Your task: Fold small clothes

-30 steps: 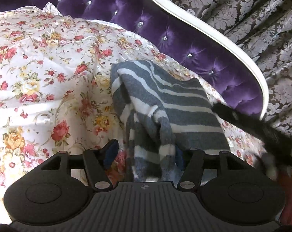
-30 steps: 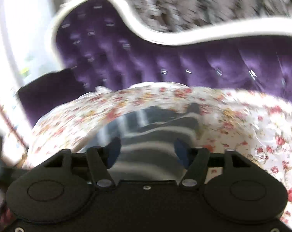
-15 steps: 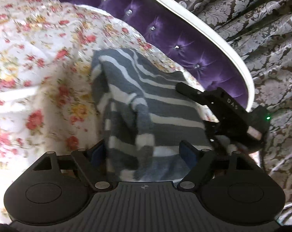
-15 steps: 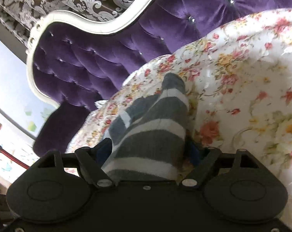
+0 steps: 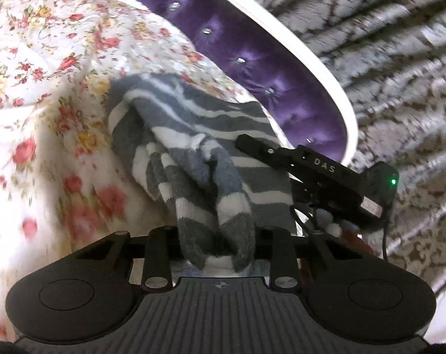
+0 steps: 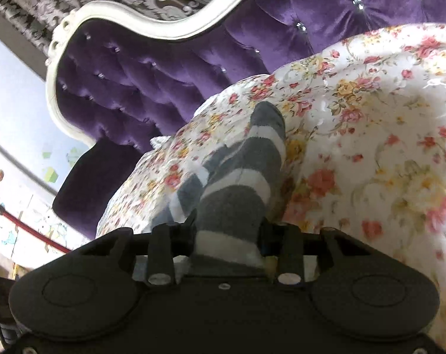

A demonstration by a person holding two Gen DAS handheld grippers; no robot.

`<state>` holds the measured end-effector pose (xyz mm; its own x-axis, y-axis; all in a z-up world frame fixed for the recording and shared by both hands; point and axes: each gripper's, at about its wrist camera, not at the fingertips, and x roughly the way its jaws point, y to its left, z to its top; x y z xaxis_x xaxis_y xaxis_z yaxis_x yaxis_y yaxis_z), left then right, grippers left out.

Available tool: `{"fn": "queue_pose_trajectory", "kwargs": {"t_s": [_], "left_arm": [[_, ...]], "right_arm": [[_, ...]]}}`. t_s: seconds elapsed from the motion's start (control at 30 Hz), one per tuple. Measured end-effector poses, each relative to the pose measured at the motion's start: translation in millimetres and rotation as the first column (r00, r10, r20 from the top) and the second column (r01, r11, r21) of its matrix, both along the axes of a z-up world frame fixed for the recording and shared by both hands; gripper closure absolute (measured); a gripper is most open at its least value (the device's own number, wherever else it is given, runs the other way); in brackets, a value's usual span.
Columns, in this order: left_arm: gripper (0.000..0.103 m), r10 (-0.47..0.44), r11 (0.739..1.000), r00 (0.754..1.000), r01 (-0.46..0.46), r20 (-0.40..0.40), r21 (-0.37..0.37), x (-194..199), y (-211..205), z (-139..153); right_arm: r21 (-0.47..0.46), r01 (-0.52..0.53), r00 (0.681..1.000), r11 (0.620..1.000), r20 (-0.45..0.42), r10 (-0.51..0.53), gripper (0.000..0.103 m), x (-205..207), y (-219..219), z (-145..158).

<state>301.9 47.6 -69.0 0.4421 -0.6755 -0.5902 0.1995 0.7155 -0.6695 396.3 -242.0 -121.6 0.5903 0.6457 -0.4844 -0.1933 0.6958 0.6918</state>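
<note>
Near the bed's (image 5: 46,67) headboard-side edge, a striped sock (image 5: 193,147) lies on the floral cover. Both tools have just been closing: the left tool (image 5: 217,244) now pinches its bunched end, the right tool (image 6: 227,236) clamps the other end. Folding well probably means lifting both ends level, keeping the fabric taut. Half a second ago the sock sat loosely between wider jaws.
</note>
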Motion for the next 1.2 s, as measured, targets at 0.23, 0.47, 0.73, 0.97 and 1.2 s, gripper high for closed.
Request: {"fn": "queue_pose_trajectory", "kwargs": {"t_s": [0.23,0.47,0.73,0.97,1.2], "left_arm": [[0.073,-0.071,0.997,0.997,0.071,0.012,-0.014,-77,-14,24],[0.073,-0.113,0.994,0.993,0.113,0.027,0.003,-165,-16,24],[0.064,0.009,0.96,0.999,-0.02,0.042,0.28,-221,-7,-20],[0.063,0.039,0.925,0.973,-0.121,0.229,0.359,-247,-3,12],[0.042,-0.061,0.935,0.923,-0.081,0.379,0.346,-248,-39,39]], "right_arm": [[-0.034,-0.01,0.999,0.999,-0.037,0.009,0.056,-84,-12,27],[-0.067,-0.017,1.0,0.998,-0.014,0.016,0.053,-185,-13,42],[-0.263,0.098,0.995,0.96,0.049,-0.089,0.045,-244,-13,17],[-0.263,0.22,0.953,0.94,0.263,-0.149,0.044,-283,-17,40],[-0.331,0.197,0.919,0.923,0.391,-0.056,0.063,-319,-1,53]]}}
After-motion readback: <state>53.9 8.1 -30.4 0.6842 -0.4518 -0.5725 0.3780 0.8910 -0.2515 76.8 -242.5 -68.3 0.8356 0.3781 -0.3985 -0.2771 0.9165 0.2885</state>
